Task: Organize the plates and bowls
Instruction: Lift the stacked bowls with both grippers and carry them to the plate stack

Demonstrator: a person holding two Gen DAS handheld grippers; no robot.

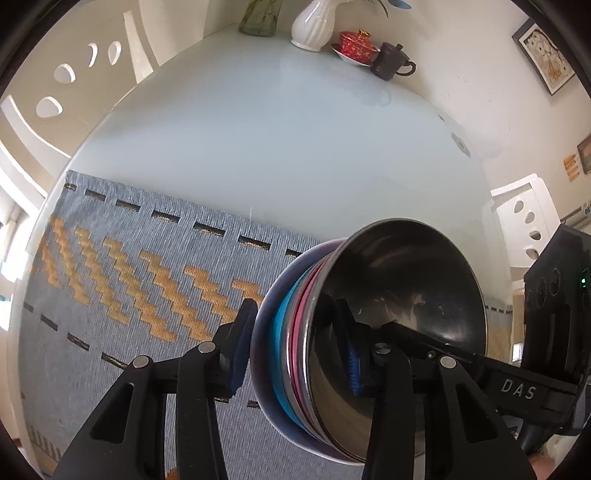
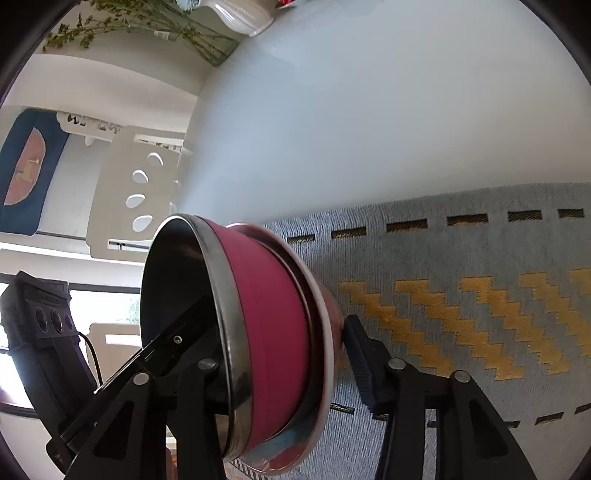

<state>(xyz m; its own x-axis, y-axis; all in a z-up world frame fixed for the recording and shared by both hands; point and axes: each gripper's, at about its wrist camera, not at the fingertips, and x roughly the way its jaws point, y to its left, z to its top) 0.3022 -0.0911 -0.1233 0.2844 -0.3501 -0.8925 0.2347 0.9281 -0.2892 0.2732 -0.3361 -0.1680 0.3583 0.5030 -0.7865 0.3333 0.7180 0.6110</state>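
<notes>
Two tools share one nested bowl stack [image 1: 332, 343], tipped on edge above placemat [image 1: 129, 266]. Left tool [image 1: 295, 347] pinches rims, one pad inside steel bowl [image 1: 399, 295], one against outer bowl. Right tool [image 2: 284, 354] straddles opposite rims; outer pad looks just clear, grip uncertain. Double hold probably steadies heavy stack. Beyond, bare glass table [image 1: 258, 129]; white vase [image 1: 314, 26], red teacup [image 1: 356, 46] at far edge.
</notes>
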